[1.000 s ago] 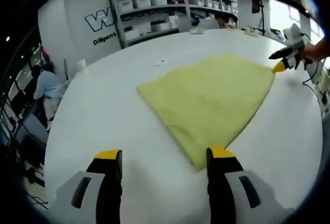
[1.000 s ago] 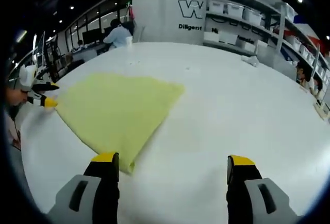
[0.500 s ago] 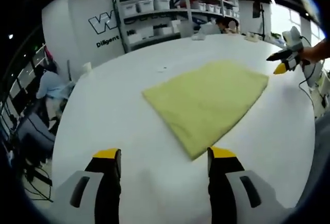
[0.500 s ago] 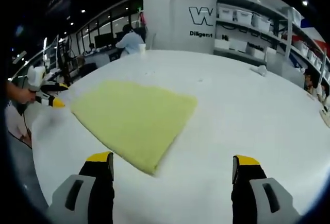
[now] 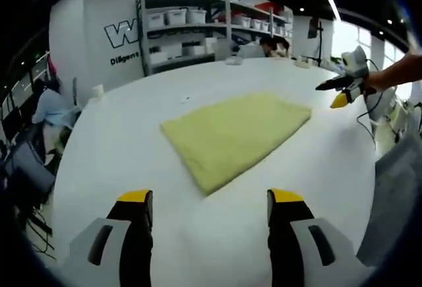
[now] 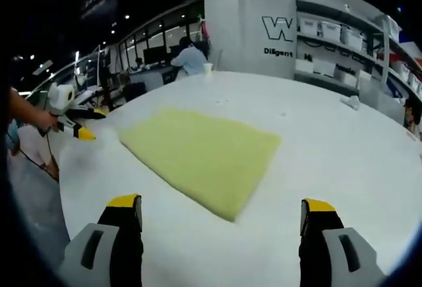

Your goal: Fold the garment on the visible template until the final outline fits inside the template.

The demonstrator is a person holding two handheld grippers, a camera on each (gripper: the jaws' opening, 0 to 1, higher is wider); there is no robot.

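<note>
Lying flat on the white table [image 5: 112,142], the pale yellow garment [image 5: 231,135] forms a folded four-sided pad with soft, rounded edges and a fuzzy surface, well ahead of both tools. The left gripper [image 5: 210,201] stands wide open and empty above bare tabletop. The right gripper [image 6: 221,206] is likewise spread wide, holding nothing, near the garment's closest corner [image 6: 232,216].
</note>
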